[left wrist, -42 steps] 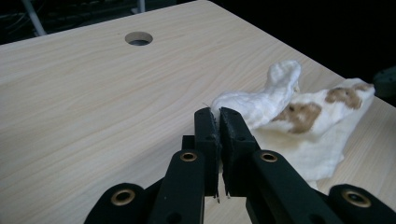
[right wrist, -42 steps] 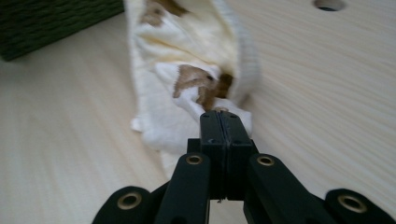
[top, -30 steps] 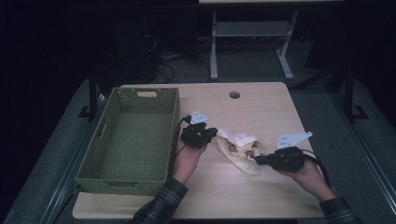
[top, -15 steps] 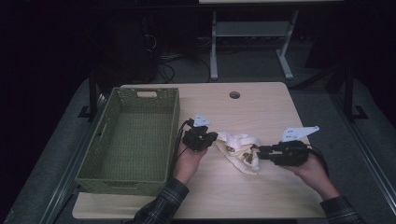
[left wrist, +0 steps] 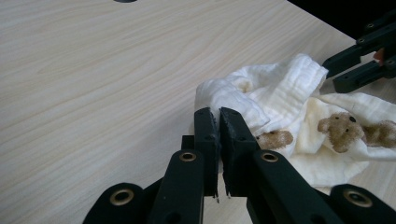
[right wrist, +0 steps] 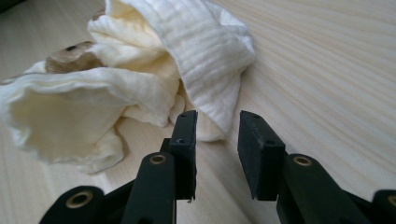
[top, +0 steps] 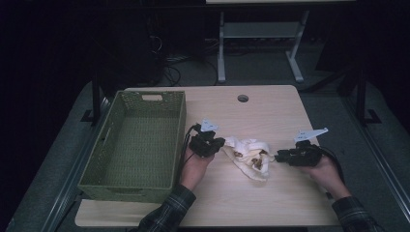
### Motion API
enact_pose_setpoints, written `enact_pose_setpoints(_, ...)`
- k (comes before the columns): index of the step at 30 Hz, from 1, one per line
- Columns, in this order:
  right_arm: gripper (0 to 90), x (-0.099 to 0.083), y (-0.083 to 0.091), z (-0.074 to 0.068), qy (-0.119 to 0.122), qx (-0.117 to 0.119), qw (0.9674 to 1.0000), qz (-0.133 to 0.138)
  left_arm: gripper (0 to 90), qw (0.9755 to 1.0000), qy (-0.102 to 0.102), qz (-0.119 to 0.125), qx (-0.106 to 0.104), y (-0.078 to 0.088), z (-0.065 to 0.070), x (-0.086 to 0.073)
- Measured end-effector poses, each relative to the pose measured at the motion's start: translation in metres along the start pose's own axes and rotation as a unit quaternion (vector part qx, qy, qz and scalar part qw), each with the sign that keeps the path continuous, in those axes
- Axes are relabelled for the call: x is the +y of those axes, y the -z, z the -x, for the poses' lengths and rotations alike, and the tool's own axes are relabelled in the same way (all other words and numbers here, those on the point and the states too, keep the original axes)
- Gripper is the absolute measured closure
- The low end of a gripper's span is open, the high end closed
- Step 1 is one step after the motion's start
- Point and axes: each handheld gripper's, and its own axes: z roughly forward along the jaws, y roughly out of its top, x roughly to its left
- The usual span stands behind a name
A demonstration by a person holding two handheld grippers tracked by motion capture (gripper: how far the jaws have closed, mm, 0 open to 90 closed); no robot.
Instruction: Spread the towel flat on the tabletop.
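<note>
Cloth [top: 249,157]: a crumpled piece of cream, ribbed, gauze-like fabric printed with small brown bears, lying in soft folds on the bench [top: 261,116] between the two hands, right of a woven green basket [top: 135,142]. The bench top is pale wood-grain laminate with a round cable hole [top: 242,98] near its far edge. The basket is rectangular, with a slot handle in its far wall. Left hand-held gripper [left wrist: 218,119]: black jaws drawn together, pinching a thin fold at the cloth's left edge; the fabric bunches up just beyond the tips. Right hand-held gripper [right wrist: 217,128]: jaws have just been opening and now stand a narrow gap apart, their flat black pads clear of the fabric; a rounded lobe of the ribbed cloth hangs just ahead of the gap, its tip reaching the opening without being pressed. In the high view this gripper [top: 279,155] lies level at the cloth's right edge. Plaid sleeves [top: 167,212] enter from the near side.
</note>
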Motion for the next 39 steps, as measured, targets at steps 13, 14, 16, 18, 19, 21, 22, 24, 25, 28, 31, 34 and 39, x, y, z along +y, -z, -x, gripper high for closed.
enact_pose_setpoints(13,87.6,0.003,-0.005,0.003,0.008,-0.009,0.9999,-0.003,85.4,1.0,0.0,0.008,-0.001,0.005,0.0,0.004)
enact_pose_setpoints(14,87.6,0.005,0.0,0.003,0.008,-0.013,0.9999,0.005,85.4,0.9999,-0.001,0.01,-0.001,0.007,0.0,0.005)
enact_pose_setpoints(16,87.7,0.008,0.009,0.004,0.012,-0.021,0.9996,0.015,85.4,0.9999,-0.001,0.016,-0.003,0.01,0.001,0.008)
enact_pose_setpoints(18,87.7,0.011,0.019,0.004,0.018,-0.028,0.9991,0.027,85.4,0.9998,-0.003,0.022,-0.003,0.013,0.002,0.012)
enact_pose_setpoints(19,87.8,0.015,0.03,0.003,0.02,-0.033,0.9984,0.041,85.4,0.9996,-0.004,0.028,-0.004,0.017,0.003,0.017)
enact_pose_setpoints(21,87.7,0.017,0.035,0.003,0.021,-0.033,0.998,0.049,85.4,0.9995,-0.005,0.031,-0.003,0.019,0.003,0.019)
enact_pose_setpoints(22,87.7,0.02,0.041,0.003,0.025,-0.034,0.9976,0.056,85.4,0.9993,-0.004,0.036,-0.001,0.021,0.002,0.021)
enact_pose_setpoints(24,87.5,0.027,0.057,0.004,0.027,-0.033,0.9967,0.07,85.4,0.9989,-0.001,0.046,0.002,0.025,0.001,0.024)
enact_pose_setpoints(25,87.4,0.029,0.062,0.004,0.028,-0.03,0.9965,0.073,85.4,0.9987,0.002,0.05,0.006,0.027,0.0,0.026)
enact_pose_setpoints(28,87.2,0.032,0.066,0.005,0.029,-0.029,0.9968,0.069,85.4,0.9988,0.003,0.049,0.008,0.026,-0.001,0.026)
enact_pose_setpoints(31,87.1,0.038,0.052,0.013,0.026,-0.022,0.9979,0.055,85.4,0.9992,-0.003,0.038,0.006,0.021,-0.001,0.025)
enact_pose_setpoints(34,87.0,0.043,0.038,0.017,0.026,-0.014,0.9987,0.041,85.4,0.9994,0.0,0.034,0.006,0.016,0.0,0.022)
enact_pose_setpoints(39,86.3,0.06,-0.004,0.029,0.024,-0.023,0.9994,0.005,85.4,0.9996,-0.002,0.027,0.006,0.013,0.0,0.018)
